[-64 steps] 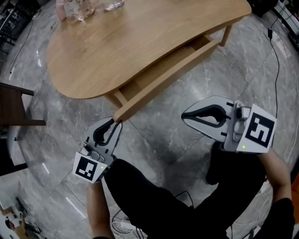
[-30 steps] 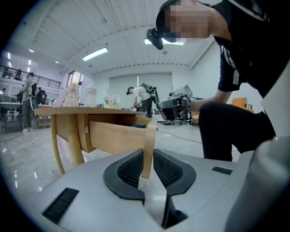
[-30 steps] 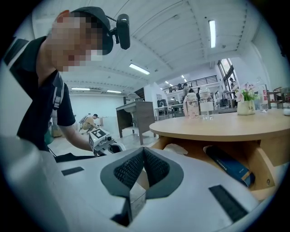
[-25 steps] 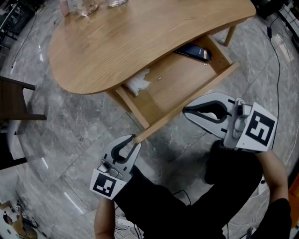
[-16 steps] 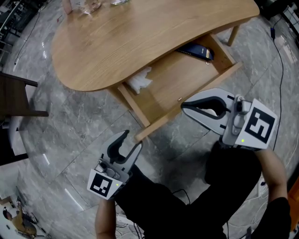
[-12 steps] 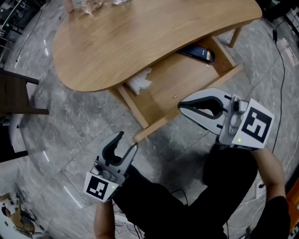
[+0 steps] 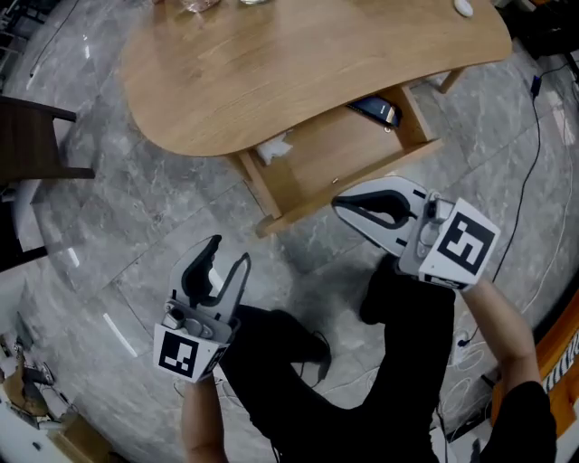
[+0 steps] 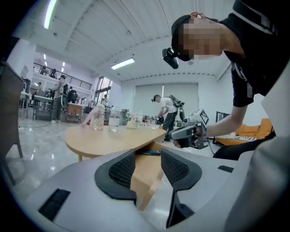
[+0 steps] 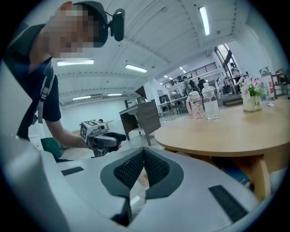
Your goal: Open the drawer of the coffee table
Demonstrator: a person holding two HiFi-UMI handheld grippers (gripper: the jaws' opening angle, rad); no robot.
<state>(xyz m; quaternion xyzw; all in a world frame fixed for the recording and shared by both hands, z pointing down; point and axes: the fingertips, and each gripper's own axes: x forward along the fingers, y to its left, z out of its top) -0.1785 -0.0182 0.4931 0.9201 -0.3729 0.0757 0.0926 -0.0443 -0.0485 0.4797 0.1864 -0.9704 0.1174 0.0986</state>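
A: Left gripper (image 7: 228, 251)?
B: Over the grey marble floor (image 7: 136, 235), apart from the drawer. Jaws have just been opening, stand apart, nothing between them.
A: Right gripper (image 7: 336, 203)?
B: Jaws together, empty, tip near the drawer front.
A: Task thing?
B: Light wooden drawer (image 7: 289, 210) stands pulled out from under the near edge of the oval light-wood desk (image 7: 298, 63). White crumpled tissue (image 7: 274, 149) and dark blue flat pack (image 7: 375, 110) inside.

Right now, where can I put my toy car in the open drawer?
The middle of the drawer floor is bare, between the crumpled white paper at its left back corner and the dark blue thing at its right back. Most of the tabletop is bare too; its far edge is crowded with glasses.
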